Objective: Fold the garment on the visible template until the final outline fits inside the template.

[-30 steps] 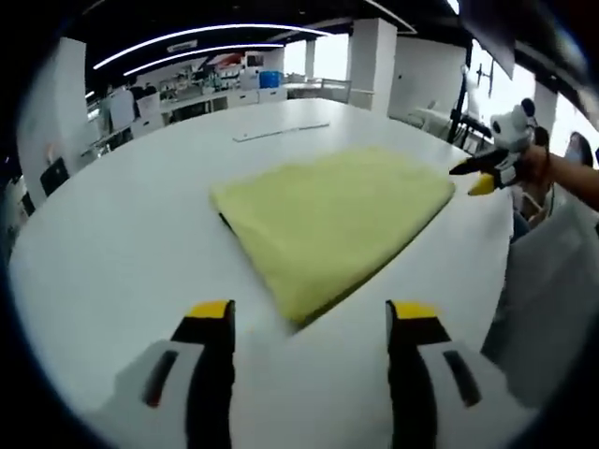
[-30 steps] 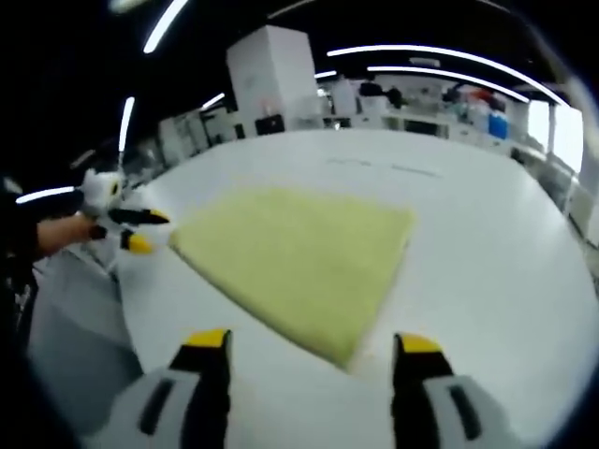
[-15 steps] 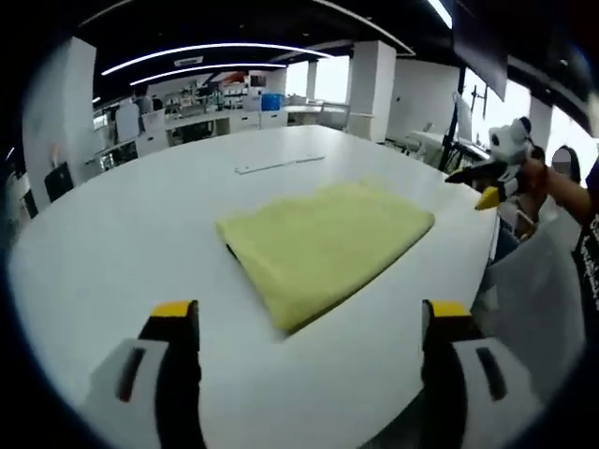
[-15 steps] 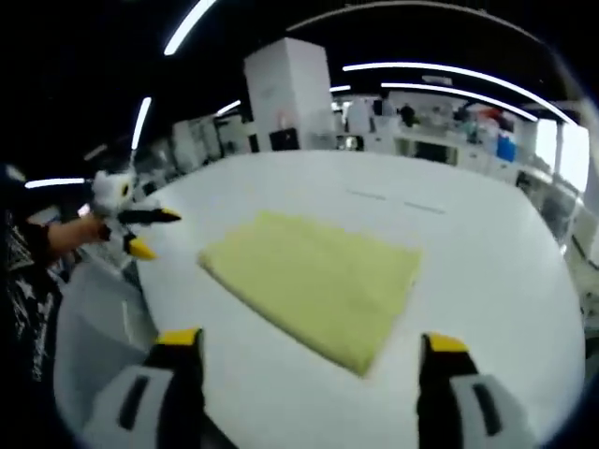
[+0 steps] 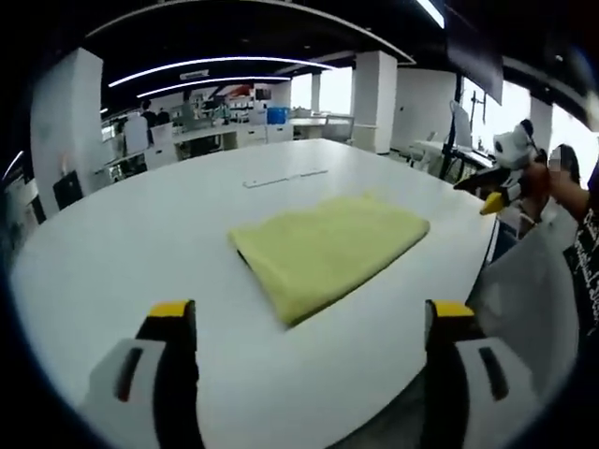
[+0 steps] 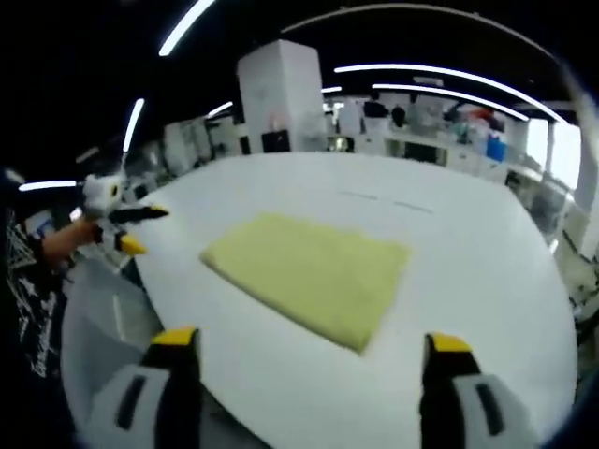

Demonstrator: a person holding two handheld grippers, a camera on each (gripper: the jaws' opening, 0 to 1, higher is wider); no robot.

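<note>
The big white table [image 5: 112,243] holds a folded yellow garment [image 5: 323,248] mid-frame. Both the left gripper [image 5: 309,323] and right gripper [image 6: 309,351] gape wide, holding nothing. Grabbing it again could unfold it.

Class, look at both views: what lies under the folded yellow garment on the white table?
The folded yellow garment lies flat on the white table. A thin dark sliver shows at its near left edge in the left gripper view; what it is, and anything else beneath, is covered.

Open-plan office with a dark ceiling crossed by curved light strips [image 5: 215,62]. Broad white round worktop [image 5: 140,234] in front, white square pillars [image 6: 281,98] and cluttered desks [image 5: 225,131] behind. Bright windows [image 5: 566,136] along one side.
</note>
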